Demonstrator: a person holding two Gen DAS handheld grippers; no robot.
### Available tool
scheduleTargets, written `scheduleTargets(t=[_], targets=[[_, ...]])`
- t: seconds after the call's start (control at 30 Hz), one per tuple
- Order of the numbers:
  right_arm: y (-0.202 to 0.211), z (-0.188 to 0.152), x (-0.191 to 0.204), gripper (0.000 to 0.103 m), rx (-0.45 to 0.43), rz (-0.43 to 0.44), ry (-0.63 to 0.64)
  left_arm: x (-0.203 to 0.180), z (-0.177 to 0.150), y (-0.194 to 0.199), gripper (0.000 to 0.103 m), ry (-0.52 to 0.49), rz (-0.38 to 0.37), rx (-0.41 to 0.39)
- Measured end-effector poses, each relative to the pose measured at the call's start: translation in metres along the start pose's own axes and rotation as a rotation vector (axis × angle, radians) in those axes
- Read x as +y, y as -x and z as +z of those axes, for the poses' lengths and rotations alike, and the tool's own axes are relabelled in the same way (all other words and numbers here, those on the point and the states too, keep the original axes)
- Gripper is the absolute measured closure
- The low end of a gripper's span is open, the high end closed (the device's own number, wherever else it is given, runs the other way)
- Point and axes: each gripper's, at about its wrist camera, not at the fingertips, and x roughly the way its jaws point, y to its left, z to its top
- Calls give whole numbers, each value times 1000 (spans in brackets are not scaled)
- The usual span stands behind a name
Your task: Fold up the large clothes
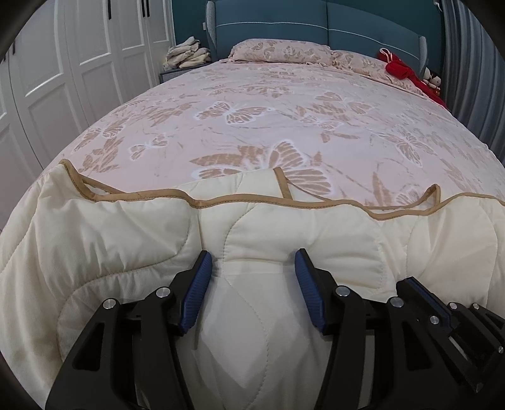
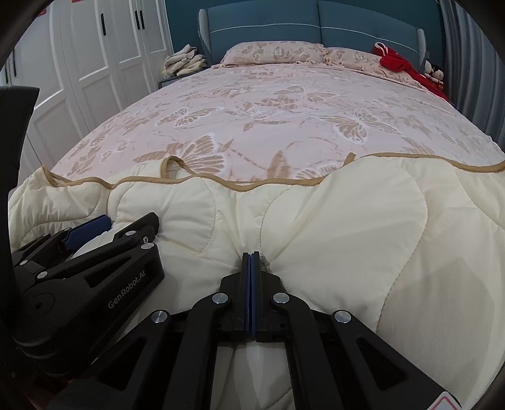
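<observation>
A cream quilt [image 1: 126, 227] with tan trim lies bunched across the near end of the bed, its edge wavy and partly folded back. My left gripper [image 1: 254, 255] stands about half wide, its blue pads [image 1: 202, 284] pressed on a thick bulge of the quilt that fills the gap. In the right wrist view that same left gripper [image 2: 131, 220] shows at the left with pale fabric between its fingers. My right gripper [image 2: 251, 254] is shut, and the quilt [image 2: 347, 220] puckers in toward its tips. It also appears at the lower right of the left wrist view as the right gripper [image 1: 419, 285].
The bed's pink butterfly cover [image 1: 252, 110] stretches to two matching pillows [image 1: 277, 52] and a blue headboard [image 1: 315, 25]. A red garment [image 1: 401, 67] lies at the far right. Folded cloths [image 1: 189, 56] sit on a nightstand by white wardrobe doors [image 1: 79, 63]. A grey curtain [image 1: 467, 63] hangs right.
</observation>
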Motion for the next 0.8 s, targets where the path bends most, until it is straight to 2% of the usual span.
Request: scheduleTargets(t=[0.23,0.33,0.4,0.43,0.47,0.5,0.53,0.6,0.63,0.73,0.8], targets=[[-1,2,0,103,-4,2,-9,-1,2,-1,50,1,7,4],[8,11,-2,103,29,17,-13,6,11,12,49,18,-32,33],[39,18,-4,103,10,18,-24,32,17,47,48,103,-44,19],[66,18,-3,101,-40,27,-21,53,16,74,39,160,-53,-9],[92,15,-2,94,-73,33,-13,72,12,95,33,206,-62,-28],[106,10,-1,92,-80,34,-7,89,6,112,23,247,-61,-39],[123,0,2,92,-74,43,-2,103,-1,125,20,283,-58,-41],[144,-24,7,92,-43,67,-7,140,-26,145,19,381,-63,-12],[150,-35,10,92,-28,78,-8,163,-46,150,19,446,-60,31],[165,-65,25,92,-21,91,13,201,-90,157,19,579,-45,79],[162,-78,36,92,6,94,28,215,-109,150,19,651,-72,129]])
